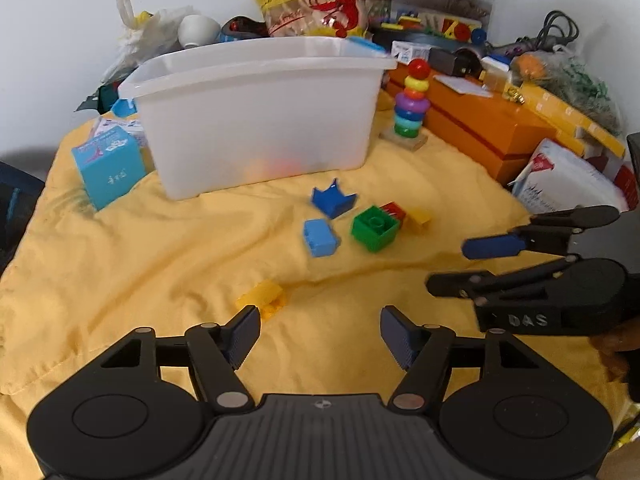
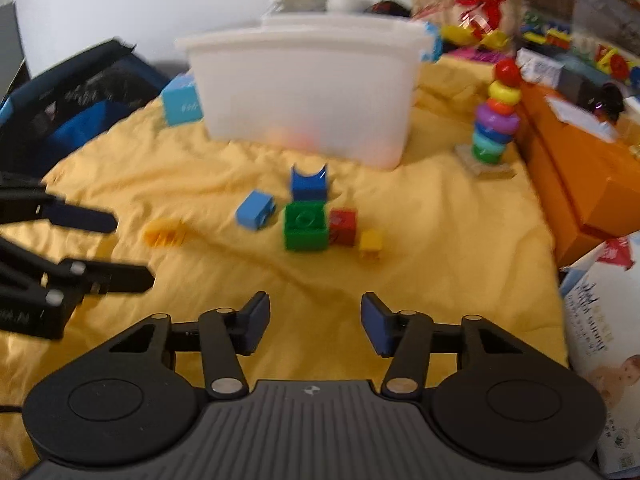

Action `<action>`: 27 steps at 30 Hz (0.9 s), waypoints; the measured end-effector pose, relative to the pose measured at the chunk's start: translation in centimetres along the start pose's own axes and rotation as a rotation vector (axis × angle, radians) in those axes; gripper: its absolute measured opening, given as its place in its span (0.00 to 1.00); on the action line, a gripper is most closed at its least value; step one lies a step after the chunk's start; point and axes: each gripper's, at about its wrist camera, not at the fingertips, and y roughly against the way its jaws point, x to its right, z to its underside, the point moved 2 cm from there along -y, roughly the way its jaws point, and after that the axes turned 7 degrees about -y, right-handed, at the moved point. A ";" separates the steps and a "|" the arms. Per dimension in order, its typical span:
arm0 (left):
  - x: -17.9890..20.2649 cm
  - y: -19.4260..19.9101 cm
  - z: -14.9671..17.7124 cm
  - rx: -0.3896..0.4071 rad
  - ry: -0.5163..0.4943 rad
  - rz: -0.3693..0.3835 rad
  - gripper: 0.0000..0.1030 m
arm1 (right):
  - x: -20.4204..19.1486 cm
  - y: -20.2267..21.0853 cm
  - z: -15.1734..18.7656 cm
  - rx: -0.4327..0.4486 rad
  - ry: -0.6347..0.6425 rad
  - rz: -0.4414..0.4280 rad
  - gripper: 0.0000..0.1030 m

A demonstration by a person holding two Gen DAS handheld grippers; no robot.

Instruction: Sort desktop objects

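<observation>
Toy blocks lie on a yellow cloth (image 1: 160,264): a green block (image 1: 375,227) (image 2: 305,226), a red block (image 1: 393,211) (image 2: 343,226), a small yellow block (image 1: 418,219) (image 2: 371,243), a light blue block (image 1: 319,237) (image 2: 255,209), a dark blue notched block (image 1: 333,199) (image 2: 308,186) and a yellow ridged piece (image 1: 264,297) (image 2: 166,232). Behind them stands a white plastic bin (image 1: 256,116) (image 2: 304,92). My left gripper (image 1: 320,334) is open and empty, its left finger just short of the yellow ridged piece. My right gripper (image 2: 315,322) is open and empty, a little in front of the blocks.
A rainbow ring stacker (image 1: 410,106) (image 2: 496,120) stands right of the bin. Orange boxes (image 1: 492,128) (image 2: 580,168) and a white carton (image 2: 604,344) line the right side. A light blue box (image 1: 108,168) sits left of the bin. Snack bags and clutter fill the back.
</observation>
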 end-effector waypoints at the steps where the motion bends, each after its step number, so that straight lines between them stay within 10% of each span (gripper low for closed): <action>1: -0.1 -0.1 0.1 0.002 -0.010 -0.011 0.68 | 0.0 -0.1 0.0 -0.016 -0.013 -0.010 0.52; 8: -1.1 -1.6 0.6 -0.045 -0.036 -0.063 0.68 | -2.2 0.4 -1.2 0.121 0.190 0.051 0.37; 19: -1.1 -2.3 -0.2 -0.044 -0.119 -0.066 0.68 | -3.8 -4.9 -2.9 0.050 0.341 0.149 0.30; 27: -4.4 -3.7 -2.0 -0.032 -0.113 -0.029 0.65 | 0.8 0.0 -2.7 -0.066 -0.135 -0.185 0.30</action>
